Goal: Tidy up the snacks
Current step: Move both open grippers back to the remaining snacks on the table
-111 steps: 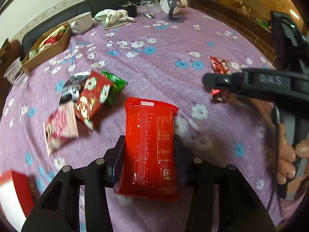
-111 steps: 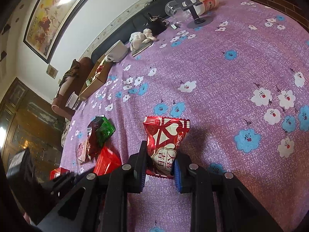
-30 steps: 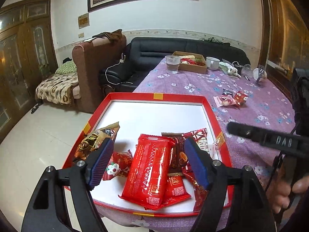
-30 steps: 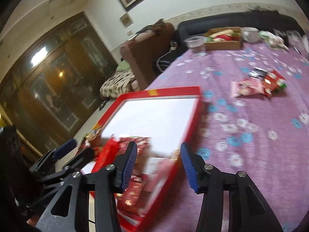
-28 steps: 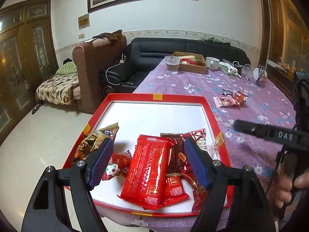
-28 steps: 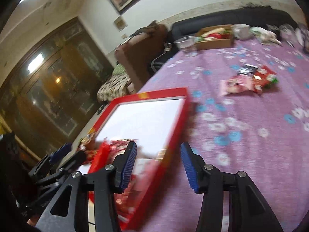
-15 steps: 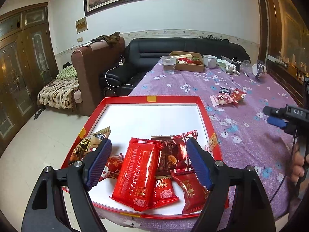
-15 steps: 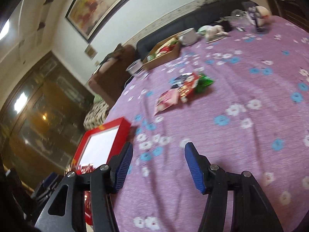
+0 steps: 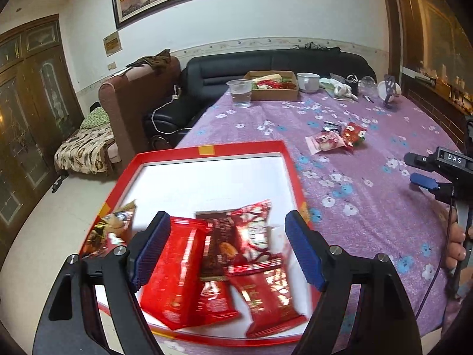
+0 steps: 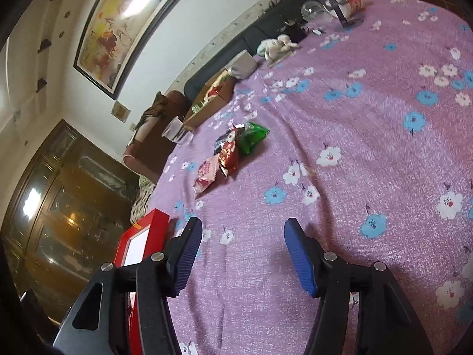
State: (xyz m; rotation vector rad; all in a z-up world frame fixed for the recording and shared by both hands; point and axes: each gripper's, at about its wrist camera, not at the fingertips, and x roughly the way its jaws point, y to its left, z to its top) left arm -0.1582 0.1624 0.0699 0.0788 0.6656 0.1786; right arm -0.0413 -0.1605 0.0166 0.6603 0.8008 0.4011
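Observation:
A red tray [image 9: 245, 147] with a white floor sits at the near table edge. It holds a long red packet [image 9: 177, 269], a brown packet [image 9: 218, 248], a red-and-white packet [image 9: 254, 236], another red packet [image 9: 266, 301] and a gold-brown packet [image 9: 109, 230]. My left gripper [image 9: 226, 245] hovers open above them, gripping nothing. My right gripper [image 10: 242, 251] is open over bare purple cloth, right of the tray [image 10: 153, 224]. Beyond it lie loose packets: pink [image 10: 205, 174], red [image 10: 229, 155], green [image 10: 252, 137] and black [image 10: 224, 139]. The left wrist view shows the right gripper [image 9: 425, 174] at its right edge.
At the table's far end stand a cardboard box [image 9: 273, 88] of snacks, a plastic cup [image 9: 240, 93], a white mug [image 9: 307, 82] and a phone stand [image 9: 390, 94]. A sofa and an armchair lie beyond the table. A person's hand [image 9: 456, 245] holds the right gripper.
Both grippers held a packet earlier; those packets now lie in the tray. The right gripper swung from the tray out over the cloth and rolled. The left gripper shifted slightly over the tray.

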